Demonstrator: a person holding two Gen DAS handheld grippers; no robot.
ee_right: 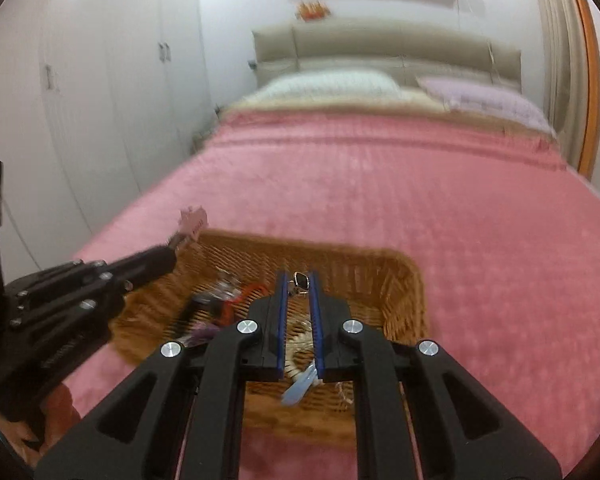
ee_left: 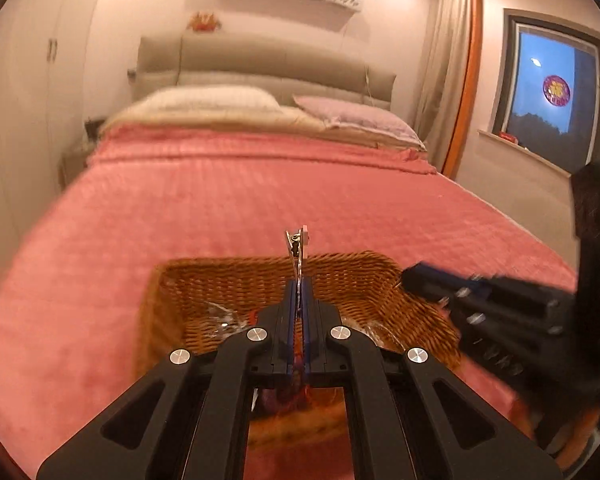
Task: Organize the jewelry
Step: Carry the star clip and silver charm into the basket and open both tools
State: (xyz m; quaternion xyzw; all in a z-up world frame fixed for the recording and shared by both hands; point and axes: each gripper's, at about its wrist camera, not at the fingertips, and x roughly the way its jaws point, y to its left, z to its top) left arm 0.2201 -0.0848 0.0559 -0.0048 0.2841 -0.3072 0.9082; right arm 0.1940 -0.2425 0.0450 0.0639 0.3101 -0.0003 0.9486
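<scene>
A wicker basket (ee_left: 228, 266) sits on the pink bedspread, holding several pieces of jewelry and clear bags. My left gripper (ee_left: 299, 285) is raised over it, shut on a silver clip with a small pink tag (ee_left: 297, 242) that sticks up past the tips. From the right wrist view, the left gripper (ee_right: 171, 254) holds the pink tag (ee_right: 194, 221) above the rim of the basket (ee_right: 408, 280). My right gripper (ee_right: 300, 278) is shut on a small metal piece with a dark stone (ee_right: 301, 280), also above the basket. The right gripper (ee_left: 410, 276) reaches in from the right.
The pink bedspread (ee_left: 260, 184) stretches away to the pillows (ee_left: 212, 100) and headboard. White wardrobe doors (ee_right: 112, 80) stand on the left, a curtain and window (ee_left: 548, 88) on the right. In the basket lie a red cord (ee_right: 240, 296), a beaded piece and a pale blue strip (ee_right: 300, 386).
</scene>
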